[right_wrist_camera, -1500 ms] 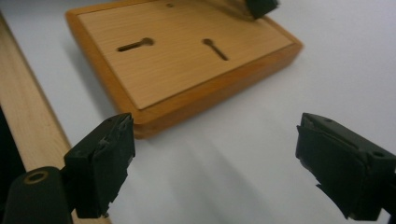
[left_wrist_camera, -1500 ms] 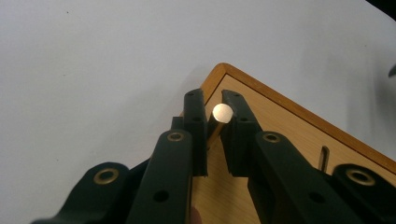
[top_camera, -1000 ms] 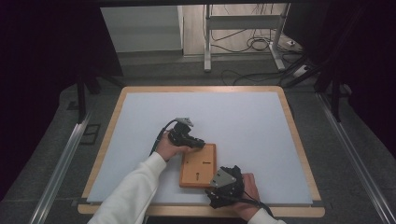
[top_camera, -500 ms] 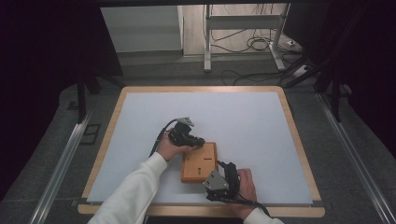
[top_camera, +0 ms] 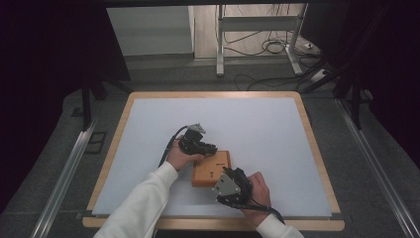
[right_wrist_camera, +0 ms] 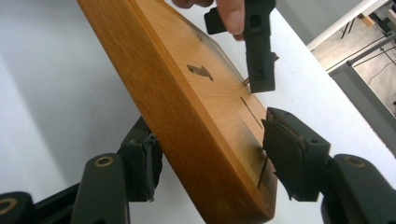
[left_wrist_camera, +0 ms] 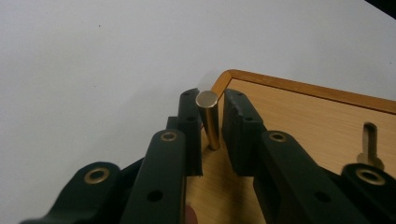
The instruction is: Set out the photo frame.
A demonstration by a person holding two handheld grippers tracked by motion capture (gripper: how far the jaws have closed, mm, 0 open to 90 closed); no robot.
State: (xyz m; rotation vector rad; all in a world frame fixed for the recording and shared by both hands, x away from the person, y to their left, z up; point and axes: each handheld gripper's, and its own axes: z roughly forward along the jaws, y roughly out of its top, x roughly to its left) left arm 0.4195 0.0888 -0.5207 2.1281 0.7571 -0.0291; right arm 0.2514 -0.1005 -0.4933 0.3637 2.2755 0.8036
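From the high view, the wooden block [top_camera: 212, 168] is lying on the white desk [top_camera: 247, 124], near its front edge, with a hand at each end. The left tongs [top_camera: 208, 148] are sitting at the block's far left corner, and the right tongs [top_camera: 225, 179] are working the near right corner, grey plate on top. From up here the grip at either end is too small to read.

The left gripper view is giving us the detail: a brass pin [left_wrist_camera: 208, 119] is standing upright in the block's [left_wrist_camera: 299, 126] top face close to a rounded corner, and the left tongs [left_wrist_camera: 211, 135] are sitting narrow around it. One pad is right against the pin, the other just beside it with a sliver of gap; these jaws have just been easing apart, the pin between them. A slot with a brass piece [left_wrist_camera: 370, 144] in it is showing farther along the face.

The right gripper view is offering the block's [right_wrist_camera: 196, 121] thick edge. The right tongs [right_wrist_camera: 212, 156] are straddling that edge, having just been closing, one pad touching the underside, the other a little off the top face. Cut-outs [right_wrist_camera: 200, 70] are showing in the wood, and farther off the left tongs [right_wrist_camera: 259, 56] are reaching down onto the face.
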